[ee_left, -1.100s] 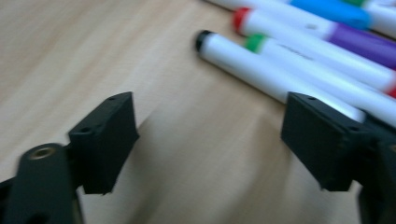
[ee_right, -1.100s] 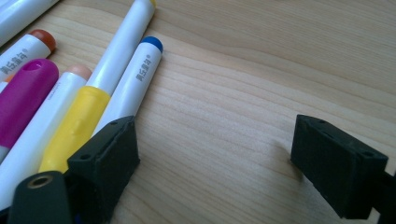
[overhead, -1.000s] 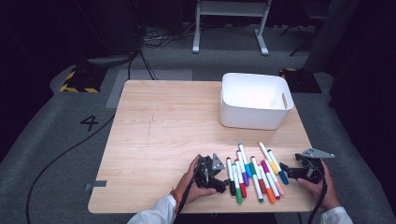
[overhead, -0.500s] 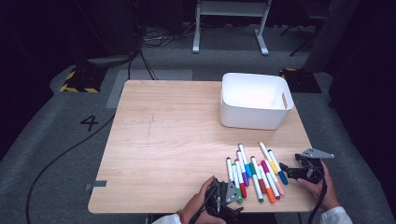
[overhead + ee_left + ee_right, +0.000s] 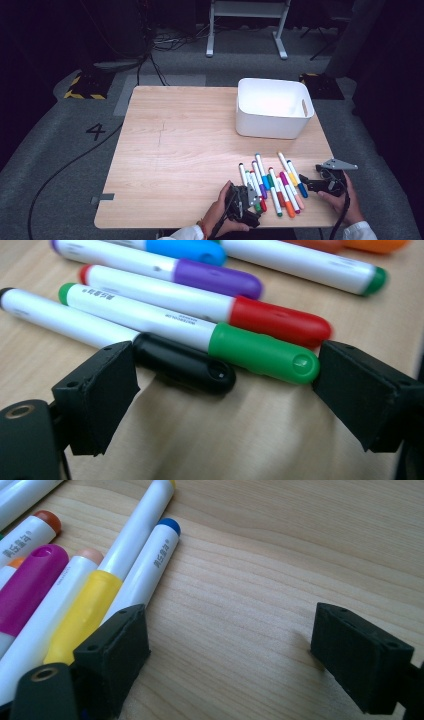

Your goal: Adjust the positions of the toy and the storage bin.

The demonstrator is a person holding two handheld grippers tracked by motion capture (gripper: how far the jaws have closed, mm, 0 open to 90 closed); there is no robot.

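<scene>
Now left tongs (image 5: 220, 390) wide apart, straddling black marker (image 5: 185, 362), green marker (image 5: 260, 352).

Left gripper (image 5: 217, 405): jaws matt black, look like moulded plastic w/ slightly grainy faces. Between them, black-capped marker (image 5: 182, 362) & green-capped marker (image 5: 260, 352): caps smooth glossy plastic, barrels white satin plastic w/ printed text. Table (image 5: 280, 570) under right gripper (image 5: 227, 652): pale wood, fine grain, matt. Beyond both, white bin (image 5: 274, 107): smooth plastic, semi-matt.
</scene>
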